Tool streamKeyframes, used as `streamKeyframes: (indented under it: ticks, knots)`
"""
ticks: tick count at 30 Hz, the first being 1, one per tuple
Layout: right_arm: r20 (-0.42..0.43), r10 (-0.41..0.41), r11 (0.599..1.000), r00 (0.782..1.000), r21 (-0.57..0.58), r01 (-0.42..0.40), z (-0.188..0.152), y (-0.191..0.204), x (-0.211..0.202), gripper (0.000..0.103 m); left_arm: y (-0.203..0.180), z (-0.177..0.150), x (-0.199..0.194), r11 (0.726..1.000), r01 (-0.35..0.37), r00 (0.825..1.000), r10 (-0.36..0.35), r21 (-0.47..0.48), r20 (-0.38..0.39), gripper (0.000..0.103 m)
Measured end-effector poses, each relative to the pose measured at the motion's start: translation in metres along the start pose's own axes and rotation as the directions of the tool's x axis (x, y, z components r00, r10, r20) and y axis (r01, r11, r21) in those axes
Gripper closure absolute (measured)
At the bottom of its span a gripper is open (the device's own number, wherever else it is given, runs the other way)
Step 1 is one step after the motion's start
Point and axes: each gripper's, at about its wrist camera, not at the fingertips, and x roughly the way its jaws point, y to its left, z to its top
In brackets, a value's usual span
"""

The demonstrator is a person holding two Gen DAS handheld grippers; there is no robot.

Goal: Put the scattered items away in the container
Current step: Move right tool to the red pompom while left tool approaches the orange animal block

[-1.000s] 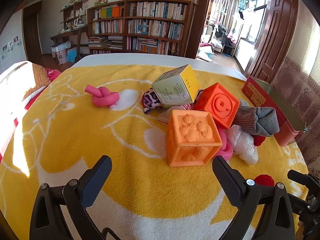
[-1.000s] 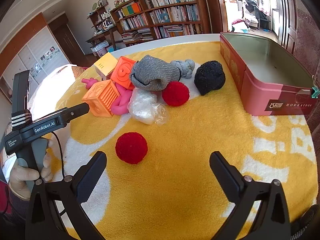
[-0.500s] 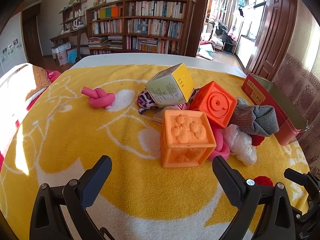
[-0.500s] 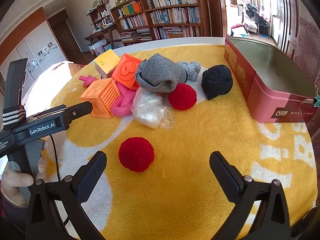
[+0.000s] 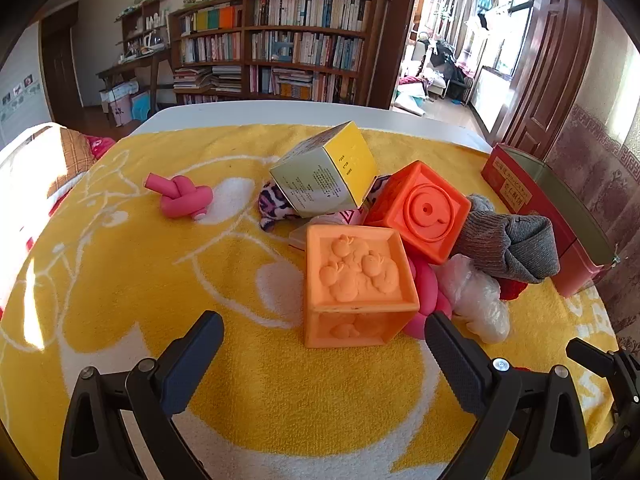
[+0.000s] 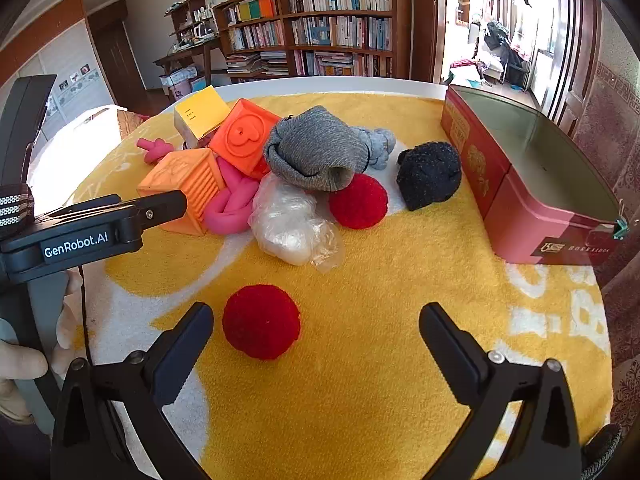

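The left gripper (image 5: 322,350) hovers low over the yellow towel (image 5: 120,280) that covers the desk (image 5: 260,114), its jaws spread wide and holding nothing. Just ahead of it, between the two fingers' line, stands a light orange cube (image 5: 358,284) with embossed figures on top. A pink knotted tube (image 5: 428,296) is pressed against the cube's right side, and a crumpled clear plastic bag (image 5: 476,300) lies just beside that. Behind the cube sits a darker orange cube (image 5: 420,212), tilted, with a yellow-topped carton (image 5: 324,170) leaning beside it over a leopard-print cloth (image 5: 272,206). A second pink knot (image 5: 182,196) lies well apart to the left. A rolled grey sock (image 5: 508,246) rests to the right of the darker cube. The right gripper (image 6: 316,336) is likewise wide open and empty, low above the towel, with a red pom-pom (image 6: 262,322) lying just inside its left finger (image 6: 180,348), not touching as far as can be seen. Farther out, another red pom-pom (image 6: 358,200) sits against the plastic bag and under the grey sock's edge, and a black fuzzy ball (image 6: 430,174) lies near the container. The red tin container (image 6: 512,204) stands open at the right edge of the desk, and its inside looks bare. A hand (image 6: 24,360) grips the left tool's handle at the left of the right wrist view.
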Motion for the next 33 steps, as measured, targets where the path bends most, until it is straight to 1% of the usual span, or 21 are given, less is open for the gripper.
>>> streamKeyframes:
  ticks: [3, 7, 17, 25, 31, 33]
  knots:
    - [0.015, -0.046, 0.998, 0.999, -0.047, 0.046, 0.0, 0.009, 0.0, 0.0, 0.0, 0.001, 0.002, 1.0, 0.003, 1.0, -0.003, 0.0, -0.005, 0.001]
    - [0.029, -0.06, 0.994, 0.998, -0.085, 0.062, 0.001, 0.018, 0.0, 0.0, -0.002, 0.001, 0.005, 1.0, 0.004, 1.0, -0.004, 0.0, -0.011, 0.001]
    - [0.025, -0.037, 0.997, 0.999, -0.072, 0.039, -0.001, 0.017, 0.002, 0.0, -0.002, 0.007, 0.012, 1.0, 0.027, 0.999, -0.027, -0.016, -0.023, 0.001]
    - [0.006, 0.016, 1.0, 1.0, 0.003, -0.016, -0.004, 0.002, 0.005, 0.001, 0.004, 0.01, 0.021, 0.998, 0.048, 0.998, -0.05, -0.039, -0.037, 0.001]
    - [0.003, 0.017, 1.0, 1.0, 0.003, -0.017, -0.004, 0.003, 0.006, 0.002, 0.009, 0.015, 0.026, 0.997, 0.046, 0.998, -0.048, -0.058, -0.039, 0.001]
    - [0.003, 0.016, 1.0, 1.0, 0.003, -0.016, -0.005, 0.003, 0.007, 0.004, 0.009, 0.016, 0.029, 0.997, 0.047, 0.998, -0.049, -0.058, -0.041, 0.005]
